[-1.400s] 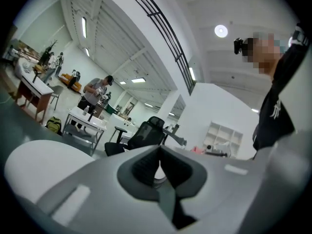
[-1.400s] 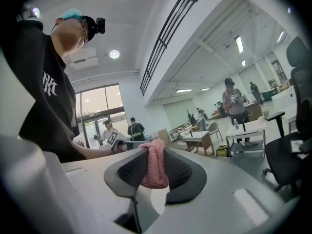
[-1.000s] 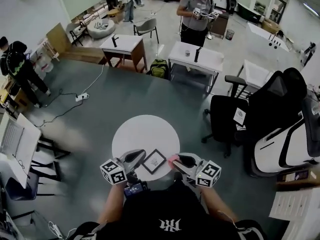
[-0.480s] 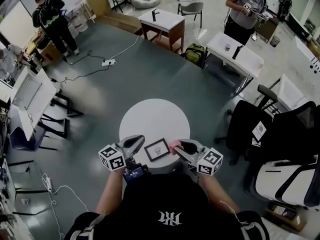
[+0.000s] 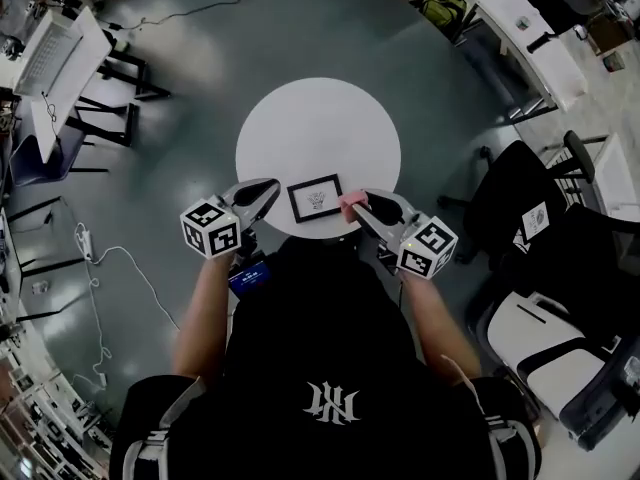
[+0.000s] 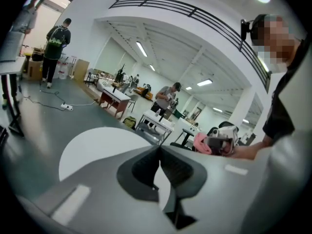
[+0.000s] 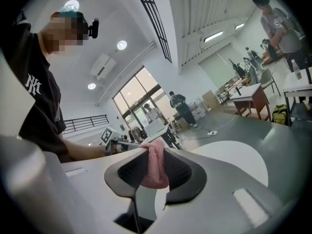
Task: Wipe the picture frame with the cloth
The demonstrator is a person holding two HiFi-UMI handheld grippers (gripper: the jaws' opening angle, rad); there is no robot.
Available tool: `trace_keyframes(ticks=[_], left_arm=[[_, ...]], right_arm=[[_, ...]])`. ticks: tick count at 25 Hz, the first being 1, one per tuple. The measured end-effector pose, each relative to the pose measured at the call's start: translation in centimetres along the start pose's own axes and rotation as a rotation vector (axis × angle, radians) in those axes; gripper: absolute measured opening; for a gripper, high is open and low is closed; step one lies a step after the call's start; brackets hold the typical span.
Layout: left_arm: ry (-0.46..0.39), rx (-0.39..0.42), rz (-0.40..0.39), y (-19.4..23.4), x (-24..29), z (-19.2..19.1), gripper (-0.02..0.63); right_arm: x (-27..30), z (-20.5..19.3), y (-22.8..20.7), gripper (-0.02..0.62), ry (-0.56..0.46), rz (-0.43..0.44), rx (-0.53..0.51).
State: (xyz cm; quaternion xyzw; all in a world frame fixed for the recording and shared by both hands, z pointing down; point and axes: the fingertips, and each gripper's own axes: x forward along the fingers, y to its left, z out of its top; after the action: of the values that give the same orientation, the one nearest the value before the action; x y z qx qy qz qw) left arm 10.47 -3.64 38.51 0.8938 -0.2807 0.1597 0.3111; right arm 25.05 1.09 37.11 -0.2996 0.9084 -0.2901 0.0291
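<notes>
A small black picture frame (image 5: 315, 198) lies flat near the front edge of the round white table (image 5: 317, 128). My right gripper (image 5: 354, 205) is just right of the frame, shut on a pink cloth (image 5: 349, 203) that also bunches between its pads in the right gripper view (image 7: 155, 165). My left gripper (image 5: 268, 188) sits just left of the frame, shut with nothing in it (image 6: 159, 156). The left gripper view shows the pink cloth (image 6: 201, 143) across from it. The frame is hidden in both gripper views.
Black office chairs (image 5: 520, 218) stand to the right of the table. A white desk (image 5: 520, 28) and a green bag (image 5: 442, 8) are at the back right, a desk with a cable (image 5: 60, 58) at the left. Other people stand in the room (image 6: 57, 43).
The head view has tilted steeply down, so the table and frame now sit mid-picture. Both grippers have dropped lower and stand closer to the frame's two sides.
</notes>
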Motion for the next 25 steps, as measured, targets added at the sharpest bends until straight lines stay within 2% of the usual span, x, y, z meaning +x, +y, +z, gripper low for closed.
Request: trace_keyframes(ticks=[3,7,11,16,22,25], left_arm=[[0.059,-0.029,0.019,2.6,-0.1,-2.7,0.005],[0.166,-0.026,0.022,6.3,0.0,-6.3,0.012],[0.269,-0.085,-0.011,9.1,0.8,-9.9,0.046],[0.408,-0.176,-0.064,11.4,1.8,-14.3,0.059],[0.585,-0.219,-0.136,12.4,3.0,-19.9,0.088],[0.646,-0.248,-0.152,13.2,3.1,-21.8,0.092]], right_arm=[[2.9,-2.2,-0.3,0.087,0.061,0.001,0.015],[6.7,-4.4,-0.6,0.086,0.111,-0.014,0.02],[9.2,-6.8,-1.4,0.086,0.165,-0.056,0.044],[11.6,-9.3,-2.4,0.086,0.21,-0.114,0.065],[13.0,-12.8,-3.3,0.086,0.281,-0.169,0.083],[14.4,-14.3,-3.7,0.087,0.322,-0.186,0.075]])
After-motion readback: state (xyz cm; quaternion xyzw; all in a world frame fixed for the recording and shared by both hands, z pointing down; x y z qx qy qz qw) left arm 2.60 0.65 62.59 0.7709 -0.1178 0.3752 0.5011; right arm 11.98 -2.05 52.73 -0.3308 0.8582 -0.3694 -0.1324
